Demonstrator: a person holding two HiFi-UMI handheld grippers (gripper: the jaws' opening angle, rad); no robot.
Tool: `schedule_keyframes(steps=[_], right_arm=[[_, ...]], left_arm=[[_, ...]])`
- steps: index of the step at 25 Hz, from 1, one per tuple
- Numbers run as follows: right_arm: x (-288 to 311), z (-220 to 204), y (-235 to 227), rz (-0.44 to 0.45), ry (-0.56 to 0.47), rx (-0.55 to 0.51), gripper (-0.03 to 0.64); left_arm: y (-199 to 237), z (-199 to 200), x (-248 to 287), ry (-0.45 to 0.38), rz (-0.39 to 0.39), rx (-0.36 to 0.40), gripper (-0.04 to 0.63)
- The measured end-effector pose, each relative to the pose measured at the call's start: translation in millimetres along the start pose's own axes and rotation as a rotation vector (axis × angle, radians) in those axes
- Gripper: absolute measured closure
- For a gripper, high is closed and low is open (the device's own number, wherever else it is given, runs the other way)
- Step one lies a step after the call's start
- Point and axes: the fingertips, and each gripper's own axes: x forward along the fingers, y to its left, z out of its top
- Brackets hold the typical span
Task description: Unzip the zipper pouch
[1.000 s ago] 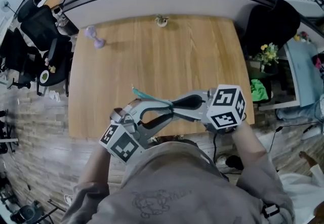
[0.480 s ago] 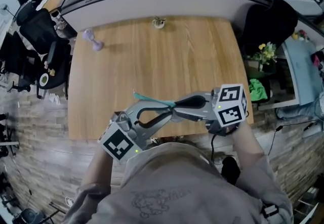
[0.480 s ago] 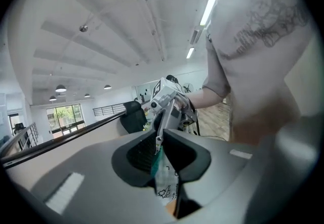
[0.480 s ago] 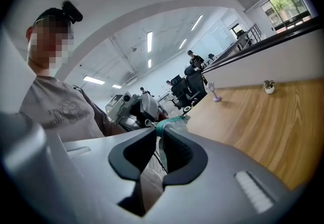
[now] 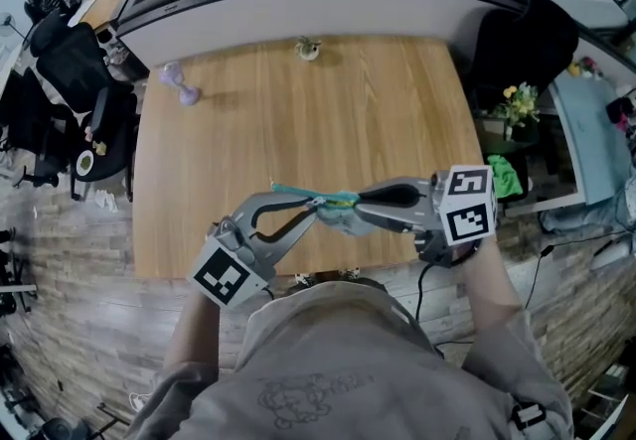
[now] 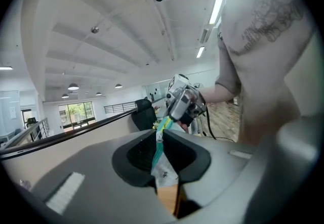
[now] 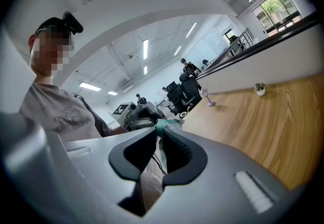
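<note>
The zipper pouch (image 5: 336,207), pale with a teal zipper strip (image 5: 298,192), hangs in the air over the table's near edge, stretched between both grippers. My left gripper (image 5: 316,204) reaches in from the lower left. Its jaws have just been closing, and they pinch the pouch (image 6: 163,170) just below the teal zipper (image 6: 160,139). My right gripper (image 5: 346,206) comes in from the right and is shut on the teal end of the pouch (image 7: 164,125). Each gripper view shows the other gripper close ahead: the right gripper (image 6: 183,105) and the left gripper (image 7: 137,115).
The wooden table (image 5: 298,120) carries a small purple object (image 5: 181,86) at the far left and a little potted plant (image 5: 306,49) at the far edge. Black office chairs (image 5: 70,61) stand to the left. On the right are a dark chair (image 5: 527,46) and flowers (image 5: 523,105).
The left gripper's jaws have narrowed onto the pouch. Both grippers and the pouch have shifted a little to the right and further over the table. The marker cubes have rolled slightly.
</note>
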Motion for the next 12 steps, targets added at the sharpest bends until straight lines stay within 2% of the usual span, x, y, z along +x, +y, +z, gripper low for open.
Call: schedule_keyframes(steps=[3,7,12], right_arm=[[-3.9,0.9,1.9,-0.008,-0.010,-0.002,0.566],[-8.3,4.9,3.6,-0.013,-0.042,0.004,0.566],[-32.4,8.9,-0.1,-0.036,-0.079,0.002,0.566]], left_arm=[[9.0,-11.4,-14.9,0.037,0.043,-0.085,0.555],[20.6,-18.0,-29.7,0.056,0.076,-0.123,0.555],[42.5,-26.0,-53.8,0.074,0.162,-0.142,0.555]])
